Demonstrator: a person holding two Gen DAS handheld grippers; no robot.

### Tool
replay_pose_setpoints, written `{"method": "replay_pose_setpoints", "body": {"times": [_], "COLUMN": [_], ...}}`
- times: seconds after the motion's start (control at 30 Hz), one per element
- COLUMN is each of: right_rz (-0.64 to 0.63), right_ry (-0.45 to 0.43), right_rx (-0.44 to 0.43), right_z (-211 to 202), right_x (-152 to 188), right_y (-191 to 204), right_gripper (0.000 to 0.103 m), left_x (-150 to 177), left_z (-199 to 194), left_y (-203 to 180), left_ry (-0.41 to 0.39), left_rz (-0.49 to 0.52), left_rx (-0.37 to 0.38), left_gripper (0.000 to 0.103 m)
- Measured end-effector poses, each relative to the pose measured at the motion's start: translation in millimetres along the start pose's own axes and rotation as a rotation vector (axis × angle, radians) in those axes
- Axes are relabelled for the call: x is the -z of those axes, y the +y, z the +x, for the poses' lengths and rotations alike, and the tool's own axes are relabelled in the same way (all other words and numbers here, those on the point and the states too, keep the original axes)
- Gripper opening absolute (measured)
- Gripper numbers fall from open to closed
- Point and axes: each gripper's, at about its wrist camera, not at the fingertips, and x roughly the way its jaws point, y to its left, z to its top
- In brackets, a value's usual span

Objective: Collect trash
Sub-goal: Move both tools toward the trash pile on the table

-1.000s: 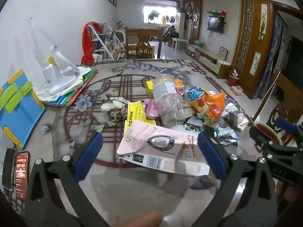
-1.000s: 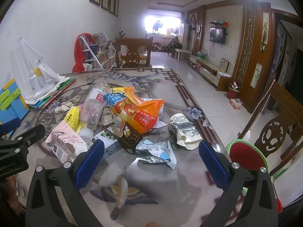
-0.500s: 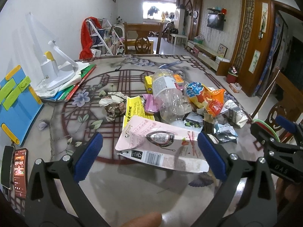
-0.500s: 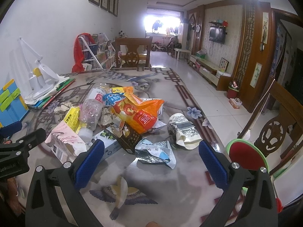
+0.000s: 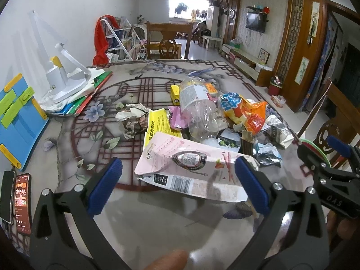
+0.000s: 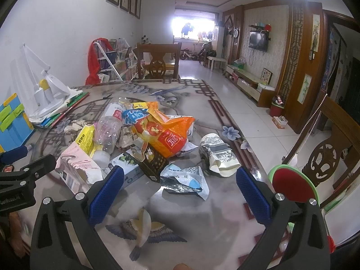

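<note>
Left gripper (image 5: 177, 180) hanging wide open, holding nothing, pink packet (image 5: 186, 166) lying between its fingers. Right gripper (image 6: 180, 185) also gaping wide, empty, silver wrapper (image 6: 184, 180) lying just ahead. Trash pile with orange bag (image 6: 166, 132) sitting mid table (image 6: 202, 213), toward right edge.

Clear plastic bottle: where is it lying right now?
In the left wrist view the clear plastic bottle lies in the middle of the trash pile, between the yellow wrapper on its left and the orange snack bag on its right.
</note>
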Motion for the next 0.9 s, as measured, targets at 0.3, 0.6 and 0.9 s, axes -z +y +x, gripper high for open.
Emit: {"method": "replay_pose_setpoints", "body": {"times": [0.3, 0.6, 0.9], "right_rz": [-0.002, 0.014, 0.018], "right_ry": [0.002, 0.005, 0.049], "right_rx": [-0.001, -0.005, -0.07], "right_z": [2, 3, 6], "right_x": [0, 3, 0], "right_y": [-1, -5, -17], "right_gripper": [0.096, 0.096, 0.096], "left_x": [1, -1, -2], "left_z": [3, 3, 4], "left_y": [3, 6, 5], "left_ry": [0.026, 0.032, 0.04], "left_rz": [-0.023, -0.037, -0.037], "left_rx": [0.002, 0.013, 0.011], "left_gripper": [0.098, 0.098, 0.098]}}
